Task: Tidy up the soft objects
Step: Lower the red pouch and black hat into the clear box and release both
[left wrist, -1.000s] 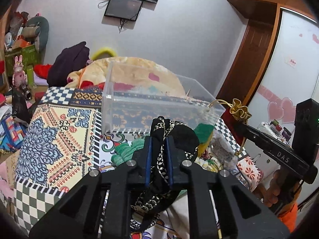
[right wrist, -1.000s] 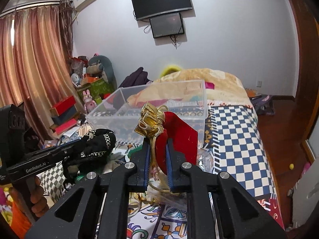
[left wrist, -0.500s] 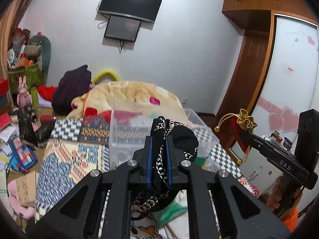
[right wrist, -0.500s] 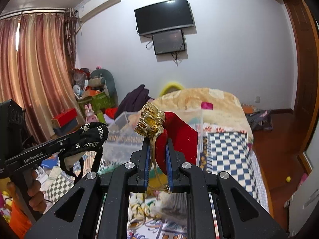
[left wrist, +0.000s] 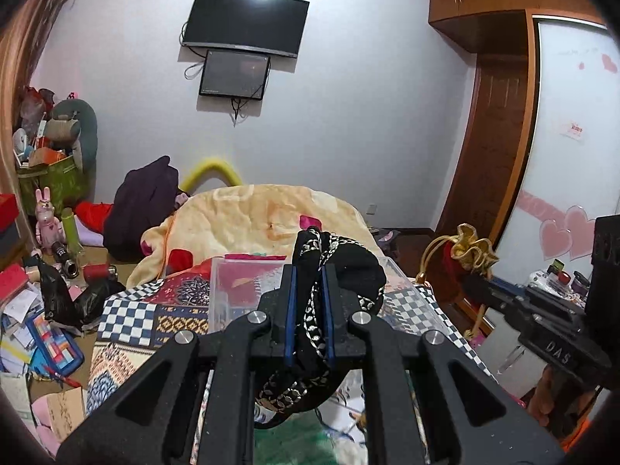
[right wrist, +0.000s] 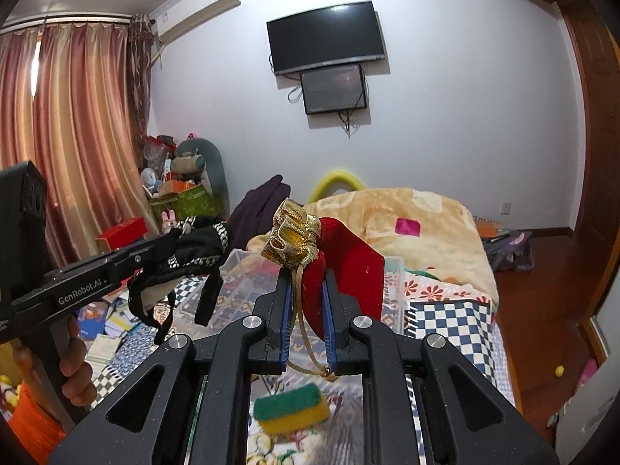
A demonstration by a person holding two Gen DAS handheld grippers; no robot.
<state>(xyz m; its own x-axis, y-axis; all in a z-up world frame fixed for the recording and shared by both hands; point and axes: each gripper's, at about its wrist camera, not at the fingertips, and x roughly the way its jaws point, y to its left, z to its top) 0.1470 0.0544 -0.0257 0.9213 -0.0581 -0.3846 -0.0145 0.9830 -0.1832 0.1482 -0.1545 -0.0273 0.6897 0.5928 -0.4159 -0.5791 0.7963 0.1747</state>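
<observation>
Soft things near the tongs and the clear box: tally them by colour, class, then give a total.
Black with silver trim: 1, cloth in left tongs
Red with gold top: 1, pouch in right tongs
Green and yellow: 1, sponge
Total: 3

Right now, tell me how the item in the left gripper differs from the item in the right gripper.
The black fabric piece in the left gripper is dark with silver patterned trim; the red pouch in the right gripper is bright red with a gold ruffled top. The black fabric piece droops in loose straps, while the red pouch stands stiffer, trailing a gold cord. Both are soft, clamped between shut fingers and held above the clear bin.
</observation>
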